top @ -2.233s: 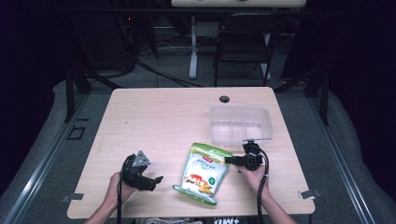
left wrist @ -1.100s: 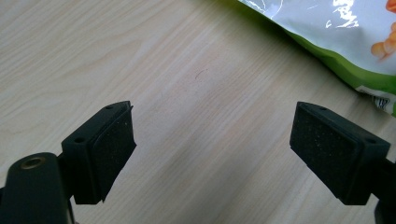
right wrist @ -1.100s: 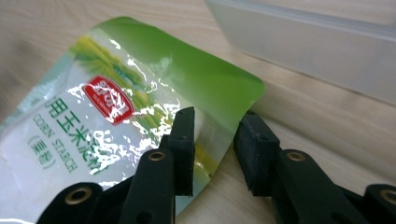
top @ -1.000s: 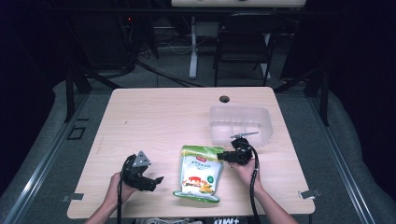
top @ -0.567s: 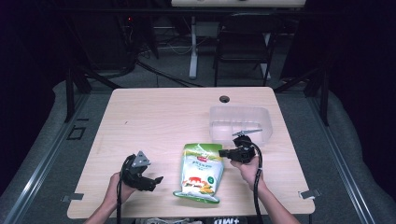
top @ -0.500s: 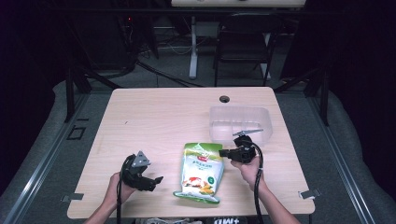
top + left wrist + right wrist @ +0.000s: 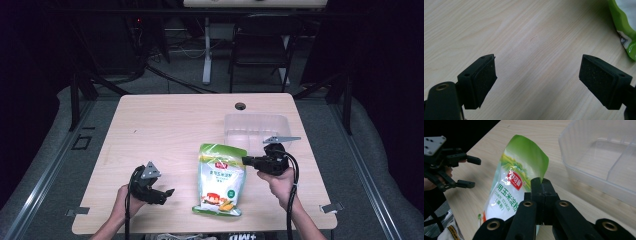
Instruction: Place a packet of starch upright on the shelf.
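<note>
Right tongs [image 7: 541, 181] are pinching the bag [image 7: 221, 178] by its top right edge, so that end tips up off the bench [image 7: 165, 125] while the bottom rests on it. My take: lift slow and keep the pinch firm, since a one-corner hold on a floppy pouch can swing or slip, then carry it over the wall of the clear bin [image 7: 257, 131] just beside. Left tongs [image 7: 537, 82] sit spread, nothing between them. Bag's glossy green and white, red label, corn starch print.
</note>
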`<state>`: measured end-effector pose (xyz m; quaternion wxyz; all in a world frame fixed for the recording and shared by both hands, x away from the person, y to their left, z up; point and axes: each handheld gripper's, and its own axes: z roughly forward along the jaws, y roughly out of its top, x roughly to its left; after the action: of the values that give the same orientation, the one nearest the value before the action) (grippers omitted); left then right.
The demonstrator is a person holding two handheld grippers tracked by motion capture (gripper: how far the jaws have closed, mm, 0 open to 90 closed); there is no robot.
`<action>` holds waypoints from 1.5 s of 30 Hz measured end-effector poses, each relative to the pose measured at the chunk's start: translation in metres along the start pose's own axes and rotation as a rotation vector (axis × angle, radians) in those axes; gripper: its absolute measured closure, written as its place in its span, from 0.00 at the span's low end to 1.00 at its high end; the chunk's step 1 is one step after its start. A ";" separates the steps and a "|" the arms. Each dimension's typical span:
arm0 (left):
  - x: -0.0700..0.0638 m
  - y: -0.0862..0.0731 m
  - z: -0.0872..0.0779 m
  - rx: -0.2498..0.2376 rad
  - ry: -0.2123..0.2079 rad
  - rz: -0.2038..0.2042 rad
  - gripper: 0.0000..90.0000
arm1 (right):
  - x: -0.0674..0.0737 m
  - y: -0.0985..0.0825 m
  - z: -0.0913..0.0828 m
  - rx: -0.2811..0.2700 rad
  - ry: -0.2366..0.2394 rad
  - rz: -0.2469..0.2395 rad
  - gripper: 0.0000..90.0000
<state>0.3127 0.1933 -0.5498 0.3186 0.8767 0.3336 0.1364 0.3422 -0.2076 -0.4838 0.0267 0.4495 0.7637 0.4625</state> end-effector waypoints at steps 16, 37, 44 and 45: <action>0.000 0.000 0.000 0.000 -0.001 0.001 0.15 | 0.015 0.001 -0.037 -0.038 0.034 -0.084 1.00; 0.000 0.000 0.002 0.005 0.002 -0.004 0.15 | 0.034 0.020 -0.069 -0.092 0.003 -0.112 1.00; 0.001 -0.001 0.002 0.007 0.002 -0.004 0.15 | 0.035 0.024 -0.072 -0.097 0.006 -0.108 1.00; 0.001 -0.001 0.002 0.008 0.001 -0.005 0.15 | 0.034 0.025 -0.074 -0.097 0.009 -0.103 1.00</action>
<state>0.3142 0.1936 -0.5518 0.3150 0.8772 0.3364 0.1348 0.3048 -0.2292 -0.4108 0.0688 0.4056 0.7628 0.4990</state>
